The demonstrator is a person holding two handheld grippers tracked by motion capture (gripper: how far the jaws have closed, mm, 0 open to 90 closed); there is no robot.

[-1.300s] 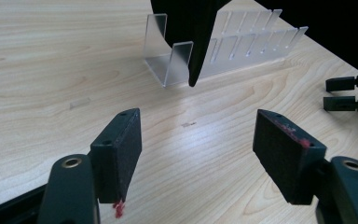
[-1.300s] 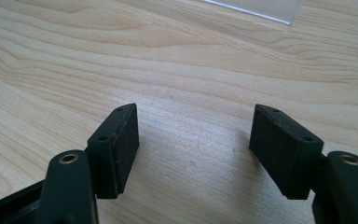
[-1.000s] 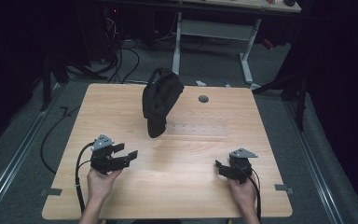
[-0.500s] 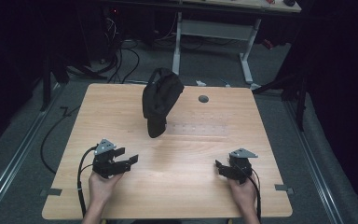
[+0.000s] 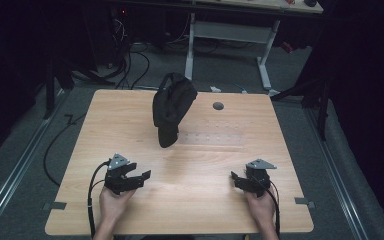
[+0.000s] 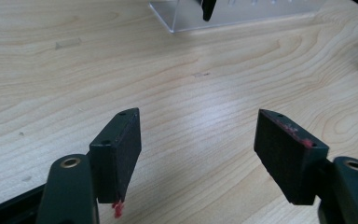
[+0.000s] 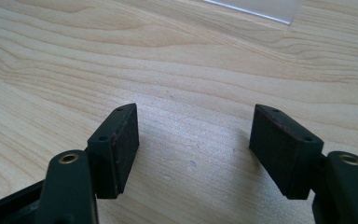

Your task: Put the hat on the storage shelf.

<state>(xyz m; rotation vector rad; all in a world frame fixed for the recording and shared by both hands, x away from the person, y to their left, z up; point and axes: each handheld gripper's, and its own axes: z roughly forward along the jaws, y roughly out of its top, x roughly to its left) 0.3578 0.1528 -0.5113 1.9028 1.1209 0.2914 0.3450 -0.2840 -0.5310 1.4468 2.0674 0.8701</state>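
1. On the wooden table (image 5: 130, 120), near edge: left gripper (image 5: 139, 178) and right gripper (image 5: 236, 180), well apart from each other.
2. Both have jaws spread wide, nothing between them, only bare wood underneath.
3. Black cap (image 5: 171, 106) sits on a clear stand (image 6: 242, 11) at table centre-back, well ahead of both grippers.

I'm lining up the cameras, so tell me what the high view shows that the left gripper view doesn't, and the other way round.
High view alone: the black cap perched on its clear stand, both hands, the right gripper, the floor and cables. Left gripper view alone: close detail of the left gripper, its pads wide apart with red specks, and the clear stand's base. Both share the wooden table and the open left gripper.
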